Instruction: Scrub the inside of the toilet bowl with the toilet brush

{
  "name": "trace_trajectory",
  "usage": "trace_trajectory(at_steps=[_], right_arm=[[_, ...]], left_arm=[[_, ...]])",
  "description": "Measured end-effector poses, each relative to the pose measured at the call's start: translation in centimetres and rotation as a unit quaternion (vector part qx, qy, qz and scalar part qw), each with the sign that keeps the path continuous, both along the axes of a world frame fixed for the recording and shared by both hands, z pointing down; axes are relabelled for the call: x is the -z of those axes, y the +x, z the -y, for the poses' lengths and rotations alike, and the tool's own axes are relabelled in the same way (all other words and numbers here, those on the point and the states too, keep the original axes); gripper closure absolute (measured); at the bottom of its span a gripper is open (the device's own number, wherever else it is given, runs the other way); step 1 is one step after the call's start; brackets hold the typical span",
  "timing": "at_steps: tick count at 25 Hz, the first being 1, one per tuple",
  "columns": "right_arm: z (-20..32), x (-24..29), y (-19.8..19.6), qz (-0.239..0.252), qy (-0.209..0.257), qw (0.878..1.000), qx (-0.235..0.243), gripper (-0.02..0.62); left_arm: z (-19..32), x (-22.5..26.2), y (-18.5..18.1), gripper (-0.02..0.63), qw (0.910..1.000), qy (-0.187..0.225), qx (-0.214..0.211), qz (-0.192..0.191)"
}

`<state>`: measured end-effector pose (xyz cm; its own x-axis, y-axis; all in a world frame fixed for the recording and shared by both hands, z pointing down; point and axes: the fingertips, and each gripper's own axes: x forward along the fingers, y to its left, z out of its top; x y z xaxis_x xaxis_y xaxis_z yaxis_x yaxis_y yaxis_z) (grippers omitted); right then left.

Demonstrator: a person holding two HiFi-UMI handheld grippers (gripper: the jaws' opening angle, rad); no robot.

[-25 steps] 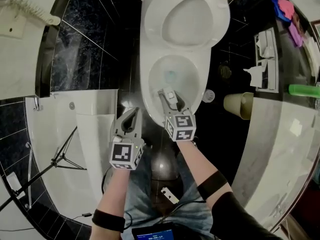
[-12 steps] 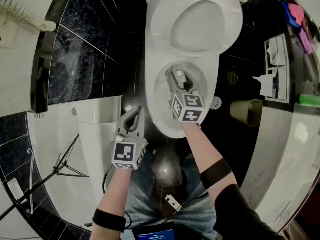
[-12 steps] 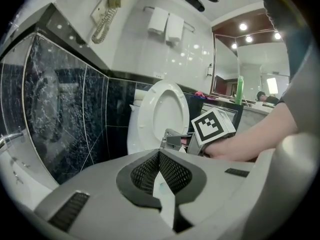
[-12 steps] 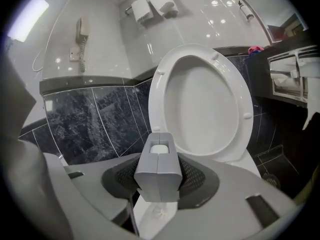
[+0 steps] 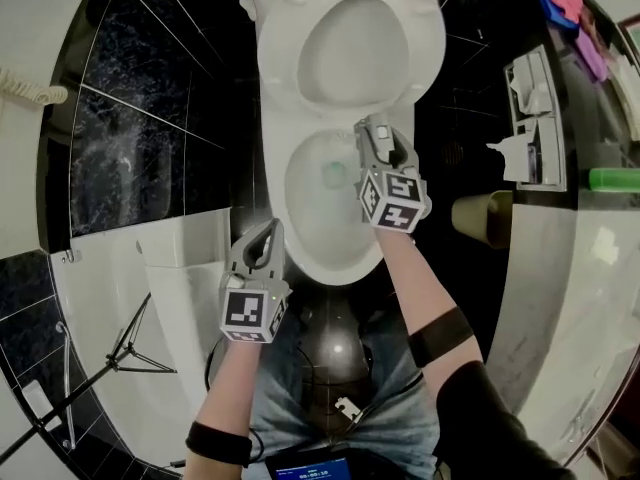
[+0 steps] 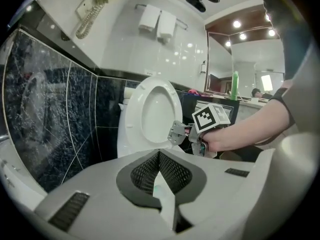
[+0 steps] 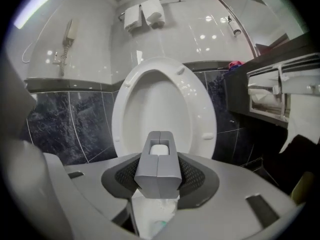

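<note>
The white ceramic toilet bowl (image 5: 278,203) lies at 12 o'clock in the head view. Its white seat and lid (image 5: 350,53) are raised against the black marble wall tiles (image 5: 150,98), and a small teal patch of water (image 5: 335,173) sits at the bottom of the bowl. The right gripper (image 5: 383,158) hangs over the bowl's 3 o'clock side. Its jaws are clamped on the grey, square-section handle of the toilet brush (image 7: 159,164), which has a white insert at its top end. The handle stands upright between the dark mesh pads and points down into the bowl, but no view shows the bristle end. The left gripper (image 5: 266,233) is outside the bowl, just off the rim at about 8 o'clock. Its jaws are closed tip to tip with nothing between them. It points toward the toilet, and its own view looks across at the right gripper and the forearm behind it. At 3 o'clock of the bowl a white paper holder (image 5: 530,118) hangs on the dark wall. A beige round bin (image 5: 480,213) stands below it, beside a pale stone surface (image 5: 560,268). A green bottle (image 5: 612,178) lies at the far right edge. In the right gripper view a wall telephone with a coiled cord (image 7: 70,34) is at 10 o'clock and two white rolls on a rail (image 7: 145,14) are at 12 o'clock.
</note>
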<state>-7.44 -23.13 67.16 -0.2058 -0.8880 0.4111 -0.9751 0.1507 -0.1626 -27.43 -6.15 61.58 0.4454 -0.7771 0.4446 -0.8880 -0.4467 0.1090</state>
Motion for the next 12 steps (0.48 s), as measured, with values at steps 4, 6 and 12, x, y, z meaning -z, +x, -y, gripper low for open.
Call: trace_trajectory(at_steps=[4, 6, 12], right_arm=[[-1.6, 0.0, 5.1, -0.028, -0.011, 0.999, -0.028, 0.393], [-3.1, -0.2, 6.5, -0.036, -0.021, 0.999, -0.032, 0.393], [-8.4, -0.4, 6.3, -0.061, -0.049, 0.997, -0.002, 0.394]], left_arm=[[-0.6, 0.3, 2.4, 0.611, 0.9998, -0.004, -0.017, -0.005], [-1.0, 0.4, 2.9, 0.611, 0.9999, -0.003, -0.017, -0.002], [-2.2, 2.4, 4.3, 0.611, 0.9998, 0.001, -0.021, 0.000]])
